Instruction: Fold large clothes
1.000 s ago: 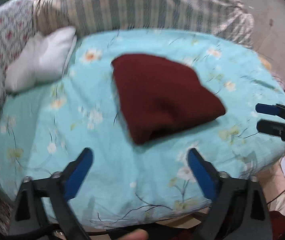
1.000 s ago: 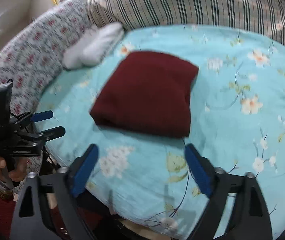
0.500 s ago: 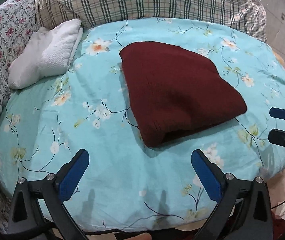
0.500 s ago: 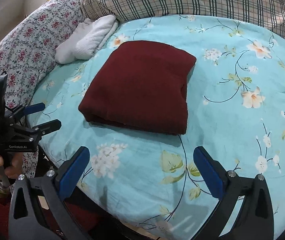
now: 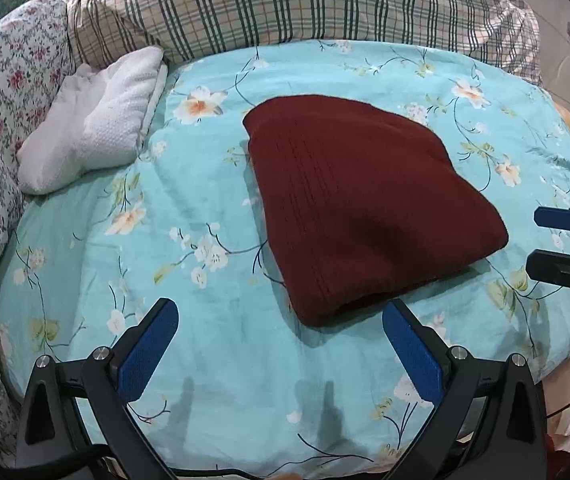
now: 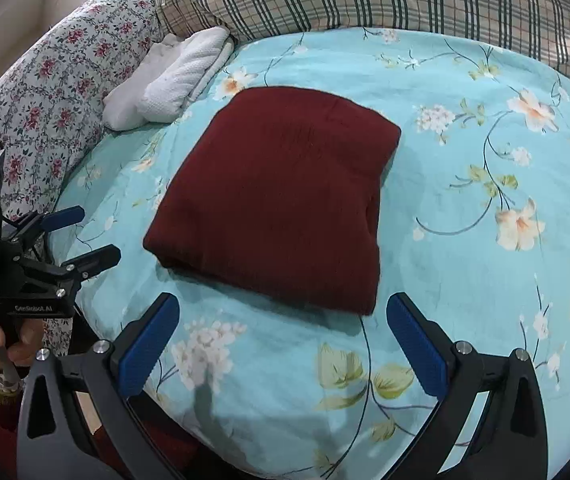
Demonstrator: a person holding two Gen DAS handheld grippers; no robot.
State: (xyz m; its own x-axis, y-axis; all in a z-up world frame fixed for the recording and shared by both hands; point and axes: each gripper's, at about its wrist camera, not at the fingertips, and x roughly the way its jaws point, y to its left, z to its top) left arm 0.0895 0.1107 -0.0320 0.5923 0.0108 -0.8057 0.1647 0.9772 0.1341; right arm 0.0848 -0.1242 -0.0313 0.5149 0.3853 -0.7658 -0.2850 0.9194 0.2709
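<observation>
both grippers point(image 5: 279, 344) nearer folded sweater point(image 5: 361, 208)

folded maroon garment point(image 5: 361, 208), floral bedsheet point(image 5: 189, 184), parted tongs point(image 5: 281, 344)

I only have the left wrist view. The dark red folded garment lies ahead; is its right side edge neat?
Observer: Right wrist view shows the dark red garment with its right edge straight, layers stacked.
Operator: How does my left tool look from there?
Observer: The left tool is open, empty, beside the bed's left edge.
Operator: And the right tool?
Observer: The right tool is open, short of the garment, above the floral sheet.
</observation>
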